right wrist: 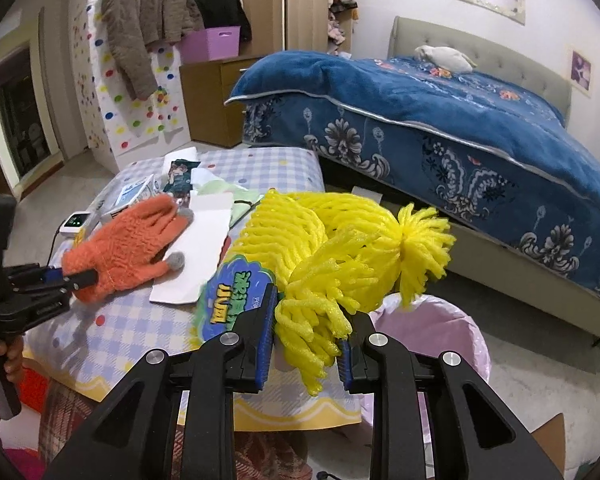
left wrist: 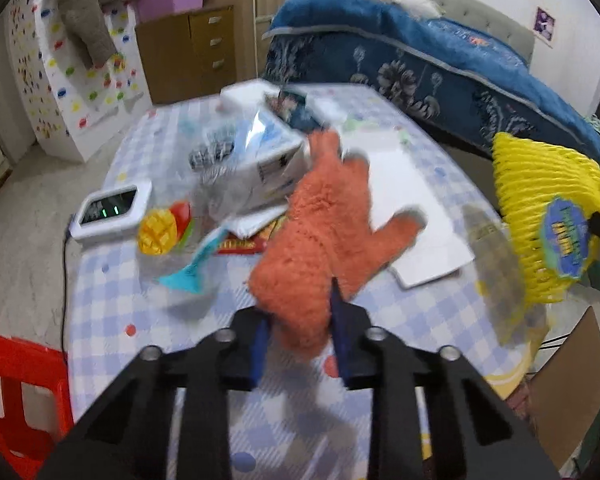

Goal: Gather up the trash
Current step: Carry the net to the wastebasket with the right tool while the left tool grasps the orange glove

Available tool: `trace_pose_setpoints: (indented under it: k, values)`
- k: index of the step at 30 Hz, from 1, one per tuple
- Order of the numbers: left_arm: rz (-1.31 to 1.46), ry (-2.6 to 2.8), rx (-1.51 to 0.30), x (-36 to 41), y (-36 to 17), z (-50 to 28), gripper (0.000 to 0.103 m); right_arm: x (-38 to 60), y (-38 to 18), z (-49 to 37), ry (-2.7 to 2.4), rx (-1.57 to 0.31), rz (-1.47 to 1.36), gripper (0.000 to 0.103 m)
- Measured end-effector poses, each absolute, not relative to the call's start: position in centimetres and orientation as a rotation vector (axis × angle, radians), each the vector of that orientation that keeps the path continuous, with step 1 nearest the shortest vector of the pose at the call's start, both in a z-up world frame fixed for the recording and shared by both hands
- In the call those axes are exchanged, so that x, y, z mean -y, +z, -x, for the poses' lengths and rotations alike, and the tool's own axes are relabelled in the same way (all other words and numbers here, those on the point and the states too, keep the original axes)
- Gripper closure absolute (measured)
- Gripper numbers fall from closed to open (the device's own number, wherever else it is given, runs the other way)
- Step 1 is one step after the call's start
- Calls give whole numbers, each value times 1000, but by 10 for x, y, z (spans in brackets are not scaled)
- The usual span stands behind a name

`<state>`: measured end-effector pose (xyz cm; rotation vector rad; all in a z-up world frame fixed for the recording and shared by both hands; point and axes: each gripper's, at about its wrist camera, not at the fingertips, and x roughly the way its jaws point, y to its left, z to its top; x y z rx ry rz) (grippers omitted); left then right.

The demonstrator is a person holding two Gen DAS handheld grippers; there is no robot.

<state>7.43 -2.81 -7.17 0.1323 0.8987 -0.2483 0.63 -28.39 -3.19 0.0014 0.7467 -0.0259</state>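
Yellow foam net (right wrist: 340, 248) in right jaws past table edge (right wrist: 300, 408); orange glove (left wrist: 320, 224) (left-pinched) above tabletop.

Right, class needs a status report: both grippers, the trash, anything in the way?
Left gripper shut on orange glove. Right gripper shut on yellow foam net, above pink-lined bin. Nothing blocking the drop.

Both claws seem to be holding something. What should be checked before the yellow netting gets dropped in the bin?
1. Right gripper shut on the yellow foam net: ok.
2. Net over the pink-lined bin: ok, it hangs above the near rim.
3. Bin mouth open: ok, though its inside is mostly hidden.
4. Left gripper shut on the orange glove: ok.
5. Glove counts as trash: cannot tell.
6. Net's blue label comes along with the net: cannot tell.
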Motion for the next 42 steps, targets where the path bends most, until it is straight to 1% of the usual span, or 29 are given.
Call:
trace_pose_setpoints:
  k: [1,9,15,18,28,36,42]
  values:
    - [-151,-245,-876,31,-68,-71,90,283,-32,-6,-26,-745,2,77]
    - [-245,-246,-631,57,-4,-56,90,290,-18,4,-55,-683,2,77]
    - [-279,-331,-539,86,29,-39,90,313,0,21,-109,-629,-15,77]
    - [-303,-396,-522,109,32,-33,90,325,1,28,-135,-624,-27,77]
    - [-358,-657,-496,214,22,-13,90,383,-11,61,-292,-660,-49,77]
    - [-394,-798,-576,290,-22,-20,90,428,-42,69,-404,-756,-82,76]
    - [-425,-856,-622,322,-45,-28,90,452,-70,63,-442,-834,-112,76]
